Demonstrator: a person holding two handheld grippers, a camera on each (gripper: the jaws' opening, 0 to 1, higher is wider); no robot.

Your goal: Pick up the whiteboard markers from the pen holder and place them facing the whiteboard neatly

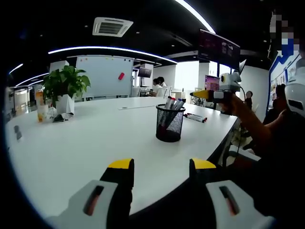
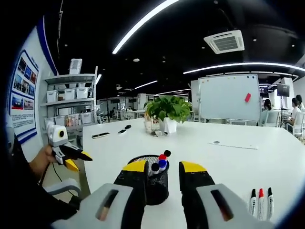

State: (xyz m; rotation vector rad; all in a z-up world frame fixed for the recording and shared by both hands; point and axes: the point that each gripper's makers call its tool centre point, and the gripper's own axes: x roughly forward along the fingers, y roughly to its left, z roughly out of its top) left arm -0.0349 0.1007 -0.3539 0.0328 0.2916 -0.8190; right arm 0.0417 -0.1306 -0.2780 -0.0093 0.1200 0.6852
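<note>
Right gripper view: my right gripper (image 2: pixel 162 168) hovers open and empty above the pen holder (image 2: pixel 153 185); three markers (image 2: pixel 260 202) lie on the tabletop (image 2: pixel 228 157); left gripper (image 1: pixel 162 167) open, empty.

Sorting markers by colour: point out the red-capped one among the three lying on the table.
It is the middle marker of the row of three on the table, red cap up, between two black-capped markers.
</note>
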